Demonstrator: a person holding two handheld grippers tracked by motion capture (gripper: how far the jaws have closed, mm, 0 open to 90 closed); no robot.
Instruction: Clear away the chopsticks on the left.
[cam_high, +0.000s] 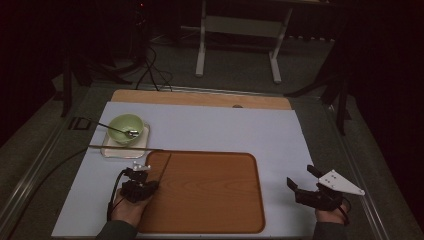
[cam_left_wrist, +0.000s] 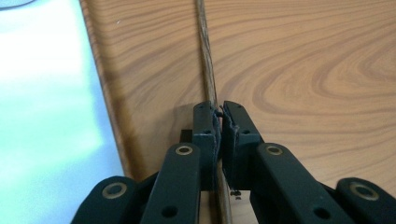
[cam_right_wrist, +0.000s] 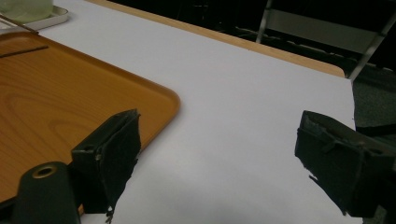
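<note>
Left gripper view has the chopstick (cam_left_wrist: 206, 60) pinched between the closed black jaws of the left gripper (cam_left_wrist: 219, 119), its thin dark length running over the wooden tray (cam_left_wrist: 303, 70) near the tray's left rim. Another chopstick (cam_high: 120, 147) lies by the green bowl (cam_high: 125, 128), which holds a spoon (cam_high: 117, 129). Well apart, the right gripper (cam_high: 306, 176) rests on the white sheet (cam_high: 280, 135), jaws wide, holding nothing.
</note>
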